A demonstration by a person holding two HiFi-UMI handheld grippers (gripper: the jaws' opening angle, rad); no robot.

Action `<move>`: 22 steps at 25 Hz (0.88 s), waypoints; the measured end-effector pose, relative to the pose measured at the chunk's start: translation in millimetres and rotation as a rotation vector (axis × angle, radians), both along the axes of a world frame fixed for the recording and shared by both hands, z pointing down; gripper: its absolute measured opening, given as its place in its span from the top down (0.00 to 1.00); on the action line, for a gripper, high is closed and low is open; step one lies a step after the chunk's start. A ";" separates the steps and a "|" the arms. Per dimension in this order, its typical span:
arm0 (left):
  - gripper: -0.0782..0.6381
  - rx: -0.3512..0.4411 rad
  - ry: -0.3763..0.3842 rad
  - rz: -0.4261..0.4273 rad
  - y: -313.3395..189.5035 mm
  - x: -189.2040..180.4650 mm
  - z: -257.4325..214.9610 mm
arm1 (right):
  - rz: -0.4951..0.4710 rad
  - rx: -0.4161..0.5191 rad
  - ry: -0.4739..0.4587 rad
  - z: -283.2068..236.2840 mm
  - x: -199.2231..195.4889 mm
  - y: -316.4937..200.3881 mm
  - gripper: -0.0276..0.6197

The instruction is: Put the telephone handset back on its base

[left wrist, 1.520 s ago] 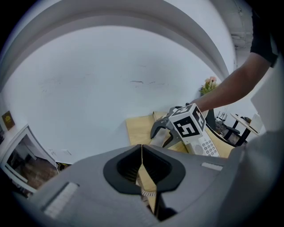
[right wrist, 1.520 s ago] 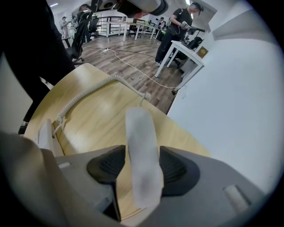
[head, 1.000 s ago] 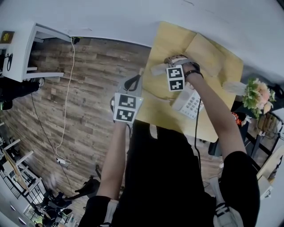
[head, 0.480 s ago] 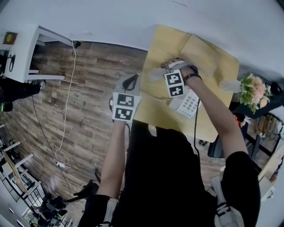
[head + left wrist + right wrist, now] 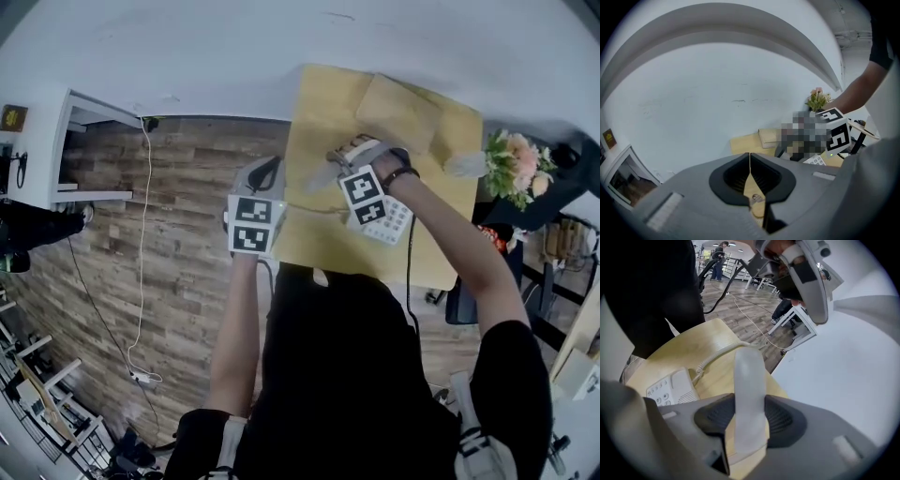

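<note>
My right gripper (image 5: 349,159) is shut on the white telephone handset (image 5: 321,175) and holds it above the yellow table (image 5: 314,103), just left of the white telephone base (image 5: 394,221). In the right gripper view the handset (image 5: 750,380) stands upright between the jaws. Its coiled cord (image 5: 715,357) runs down to the base (image 5: 672,387), which lies at the lower left with its keypad showing. My left gripper (image 5: 261,174) hovers off the table's left edge, over the wooden floor. The jaws of the left gripper (image 5: 750,174) are shut and hold nothing.
A tan box (image 5: 403,112) lies at the back of the table, against the white wall. A bunch of flowers (image 5: 514,164) stands at the table's right end. A white shelf unit (image 5: 56,141) and a cable (image 5: 141,234) are on the floor to the left.
My right gripper has risen and rolled with the handset in it, moving away from the base. The left gripper has lifted a little. The head view has shifted.
</note>
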State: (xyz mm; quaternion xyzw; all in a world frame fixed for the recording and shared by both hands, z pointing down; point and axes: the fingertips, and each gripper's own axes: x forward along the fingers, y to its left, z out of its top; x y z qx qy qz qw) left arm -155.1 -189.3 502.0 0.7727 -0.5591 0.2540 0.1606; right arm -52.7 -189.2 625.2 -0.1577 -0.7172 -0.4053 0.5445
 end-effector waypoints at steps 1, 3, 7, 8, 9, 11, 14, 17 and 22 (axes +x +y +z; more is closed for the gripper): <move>0.87 0.002 -0.002 0.010 -1.5 1.2 -1.7 | -0.005 0.007 -0.001 -2.6 2.7 2.5 0.64; 0.87 0.004 -0.003 0.029 -5.0 3.3 -4.3 | -0.019 0.020 0.000 -7.2 8.7 8.3 0.64; 0.87 0.010 -0.005 0.069 -11.6 7.9 -8.0 | -0.044 0.048 0.004 -14.6 20.0 21.7 0.64; 0.87 0.011 -0.005 0.080 -13.0 9.9 -8.7 | -0.048 0.055 0.005 -15.7 22.8 25.0 0.64; 0.87 0.012 -0.006 0.091 -14.3 12.4 -9.2 | -0.052 0.059 0.007 -16.2 25.5 28.3 0.64; 0.87 0.013 -0.006 0.113 -16.0 18.5 -10.3 | -0.063 0.066 0.010 -16.1 30.9 34.7 0.64; 0.87 0.013 -0.008 0.145 -16.0 27.0 -10.0 | -0.092 0.105 0.015 -15.0 38.2 42.3 0.64; 0.87 0.007 -0.005 0.169 -14.9 32.6 -7.2 | -0.144 0.170 0.025 -14.1 45.0 47.8 0.64; 0.87 0.000 -0.002 0.192 -14.1 38.6 -3.1 | -0.228 0.249 0.040 -11.2 55.6 55.4 0.64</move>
